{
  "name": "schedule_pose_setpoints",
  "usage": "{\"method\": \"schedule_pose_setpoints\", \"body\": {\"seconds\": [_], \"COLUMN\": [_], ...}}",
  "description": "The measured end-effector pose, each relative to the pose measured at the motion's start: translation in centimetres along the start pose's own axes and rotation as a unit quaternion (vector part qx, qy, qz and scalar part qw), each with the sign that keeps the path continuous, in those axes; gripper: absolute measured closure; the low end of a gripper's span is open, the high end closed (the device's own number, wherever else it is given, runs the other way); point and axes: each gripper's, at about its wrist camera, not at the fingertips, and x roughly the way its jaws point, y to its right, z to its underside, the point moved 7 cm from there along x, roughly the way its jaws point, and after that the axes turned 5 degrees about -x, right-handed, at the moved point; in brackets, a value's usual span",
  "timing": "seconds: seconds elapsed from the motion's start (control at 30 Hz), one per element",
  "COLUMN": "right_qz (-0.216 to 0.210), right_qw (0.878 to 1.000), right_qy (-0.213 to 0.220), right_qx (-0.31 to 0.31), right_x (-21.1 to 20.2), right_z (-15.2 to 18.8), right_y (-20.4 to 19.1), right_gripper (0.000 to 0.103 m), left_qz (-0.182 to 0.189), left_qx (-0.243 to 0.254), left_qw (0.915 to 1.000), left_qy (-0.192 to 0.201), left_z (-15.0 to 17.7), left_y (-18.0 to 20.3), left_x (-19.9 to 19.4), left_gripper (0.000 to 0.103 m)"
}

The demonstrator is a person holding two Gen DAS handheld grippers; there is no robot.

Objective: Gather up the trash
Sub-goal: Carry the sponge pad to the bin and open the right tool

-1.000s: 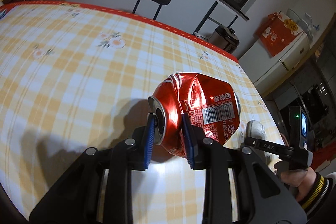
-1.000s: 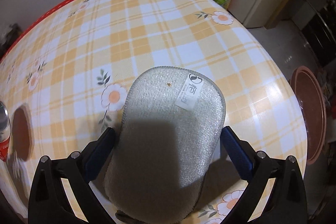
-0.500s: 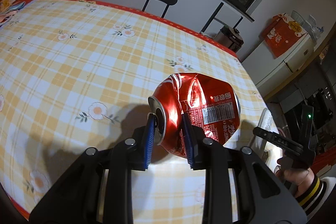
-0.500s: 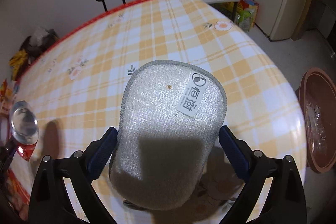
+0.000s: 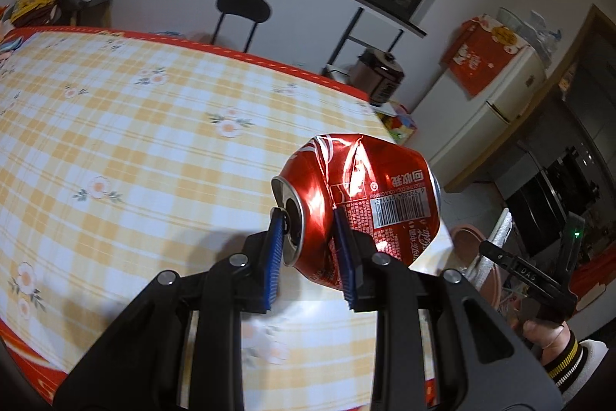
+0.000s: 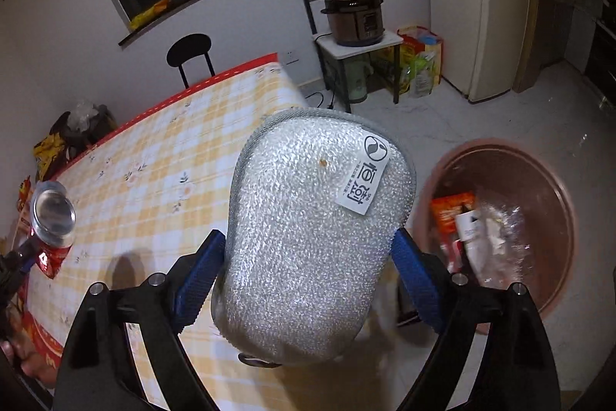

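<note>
Gripping only the rim end of the crushed can [image 5: 358, 203], the left gripper [image 5: 308, 249] fingers clamp thin, dented aluminium; its smooth skin could slip or buckle. The right gripper [image 6: 304, 272] fingers are closing across the silvery, knobbly scouring pad [image 6: 315, 218]; the soft, rounded body may squeeze out. Both loads hang past the worktop [image 5: 115, 141] edge, near the brown bin [image 6: 539, 180] on the floor, which holds wrappers.
</note>
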Motion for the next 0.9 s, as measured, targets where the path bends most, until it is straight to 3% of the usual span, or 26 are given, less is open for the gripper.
{"method": "schedule_pose_setpoints", "body": {"seconds": [0.27,0.47,0.63,0.7,0.9], "right_qz": [-0.016,0.023,0.052,0.062,0.065], "right_qw": [0.999,0.998,0.996,0.994,0.989], "right_qy": [0.023,0.040,0.000,0.003,0.031], "right_qx": [0.016,0.035,0.073,0.094,0.133], "right_x": [-2.4,-3.9,-2.6,-2.7,-5.1], "right_z": [-0.5,-2.2,-2.1,-2.4,-3.1], "right_y": [3.7,9.7,15.6,17.4,20.4], "right_gripper": [0.018,0.018,0.012,0.005,0.005], "left_qz": [0.011,0.013,0.009,0.008,0.015], "left_qx": [0.018,0.022,0.022,0.024,0.045], "left_qw": [0.9998,0.9995,0.9995,0.9994,0.9986], "left_qy": [0.005,0.016,0.023,0.024,0.024], "left_z": [1.5,2.1,2.6,2.7,2.5], "left_y": [5.1,7.1,7.9,8.3,10.3], "left_x": [-0.7,-1.6,-2.3,-2.3,-2.2], "left_gripper": [0.075,0.074,0.075,0.075,0.074]}}
